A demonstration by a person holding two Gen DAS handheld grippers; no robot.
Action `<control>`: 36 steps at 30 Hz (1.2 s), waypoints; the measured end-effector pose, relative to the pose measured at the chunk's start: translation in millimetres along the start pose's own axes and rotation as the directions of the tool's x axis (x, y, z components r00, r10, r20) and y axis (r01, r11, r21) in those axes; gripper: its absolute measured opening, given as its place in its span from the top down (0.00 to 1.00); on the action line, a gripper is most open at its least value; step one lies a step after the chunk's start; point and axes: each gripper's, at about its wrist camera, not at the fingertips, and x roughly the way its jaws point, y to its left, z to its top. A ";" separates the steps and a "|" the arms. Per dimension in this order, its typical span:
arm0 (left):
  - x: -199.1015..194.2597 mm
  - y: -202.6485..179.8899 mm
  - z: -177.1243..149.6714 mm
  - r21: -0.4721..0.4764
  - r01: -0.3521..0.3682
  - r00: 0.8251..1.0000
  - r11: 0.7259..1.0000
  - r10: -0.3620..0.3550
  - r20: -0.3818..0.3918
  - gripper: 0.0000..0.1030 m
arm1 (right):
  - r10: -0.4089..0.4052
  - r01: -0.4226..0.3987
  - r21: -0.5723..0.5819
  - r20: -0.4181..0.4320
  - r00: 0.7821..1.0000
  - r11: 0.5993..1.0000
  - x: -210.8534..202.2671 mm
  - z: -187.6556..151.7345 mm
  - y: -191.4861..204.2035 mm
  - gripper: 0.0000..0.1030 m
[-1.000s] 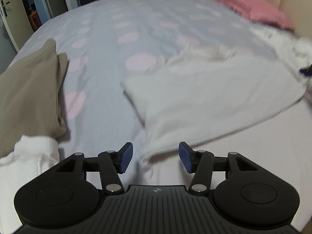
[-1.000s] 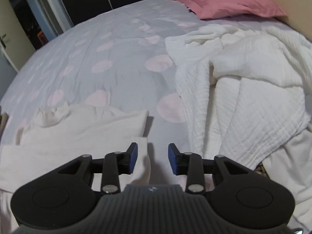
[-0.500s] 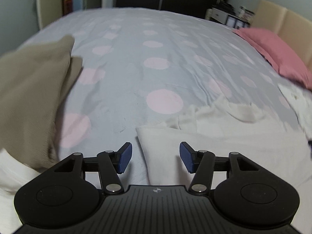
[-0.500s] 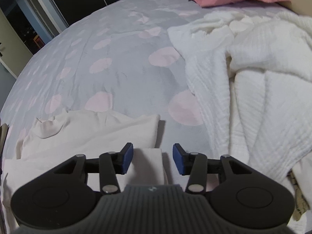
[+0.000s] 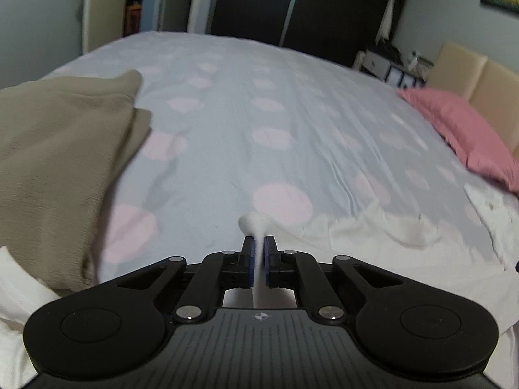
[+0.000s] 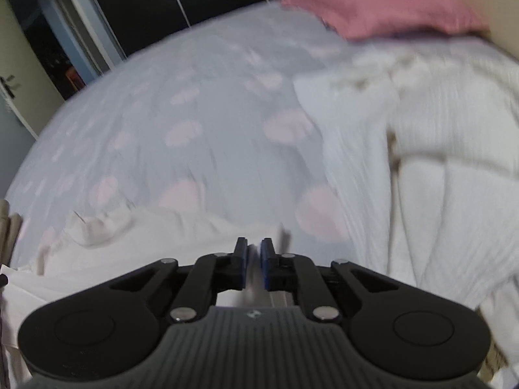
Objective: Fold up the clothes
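Both claws just clamped down: my left claw (image 5: 258, 253) pinches a corner of the cream top (image 5: 373, 243) and the right claw (image 6: 254, 256) grips its other edge. It's lying on the spotted bed (image 5: 243, 113), between the tan garment (image 5: 58, 149) and white blanket (image 6: 438, 162).

I am in a bedroom of a home. A wide bed (image 5: 292, 103) fills nearly everything in front of me, covered with a pale grey sheet dotted with pink circles. A pink pillow (image 5: 467, 133) lies against a padded beige headboard (image 5: 480, 77). Clothes and linen lie about on the bed: a folded tan garment (image 5: 61, 149), a cream top (image 6: 136, 253) and a heap of white ribbed blanket (image 6: 431, 168) (all rather blurred in my right view). Behind the bed stands a dark wardrobe with tall sliding doors (image 5: 324, 9), next to a small white drawer unit (image 5: 389, 68). A doorway (image 6: 61, 39) opens into a darker room.
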 end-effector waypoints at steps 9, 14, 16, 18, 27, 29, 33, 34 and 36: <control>20.2 -4.0 -4.9 0.027 -0.017 0.999 0.999 0.018 -0.035 0.95 | -0.035 0.035 -0.009 -0.034 0.999 0.999 29.8 -0.8 3.2 0.86; 12.6 -5.2 -7.0 0.067 -0.061 0.998 0.996 0.062 -0.020 0.75 | -0.076 0.076 0.014 -0.019 0.997 0.997 22.1 -2.1 -1.1 0.62; 5.9 -6.4 -8.3 0.084 -0.066 0.997 0.994 0.068 -0.025 0.69 | -0.068 0.069 0.034 -0.036 0.997 0.997 17.4 -3.8 -3.4 0.62; -0.6 -6.7 -11.9 0.080 -0.061 0.997 0.995 0.064 -0.041 0.56 | -0.053 0.059 0.074 -0.071 0.996 0.996 13.4 -8.6 -6.9 0.61; -17.0 -2.1 -42.9 0.060 0.023 0.982 0.998 -0.011 -0.190 0.59 | 0.015 0.018 0.170 -0.195 0.981 0.985 1.3 -37.0 -17.1 0.75; -16.2 -6.5 -48.3 0.103 0.023 0.975 0.994 0.001 -0.221 0.77 | 0.019 0.014 0.155 -0.214 0.977 0.988 2.8 -41.5 -15.7 0.80; -11.7 -13.8 -56.9 0.215 -0.016 0.969 0.976 0.068 -0.236 0.92 | -0.017 0.037 0.082 -0.233 0.972 0.996 6.7 -48.8 -12.1 0.80; -10.8 -14.0 -58.6 0.235 -0.025 0.969 0.972 0.081 -0.233 0.92 | -0.023 0.042 0.074 -0.237 0.971 0.996 7.2 -50.1 -12.7 0.80; -10.2 -13.7 -60.8 0.259 -0.037 0.968 0.965 0.098 -0.229 0.92 | -0.028 0.047 0.074 -0.242 0.970 0.996 5.7 -50.9 -13.9 0.80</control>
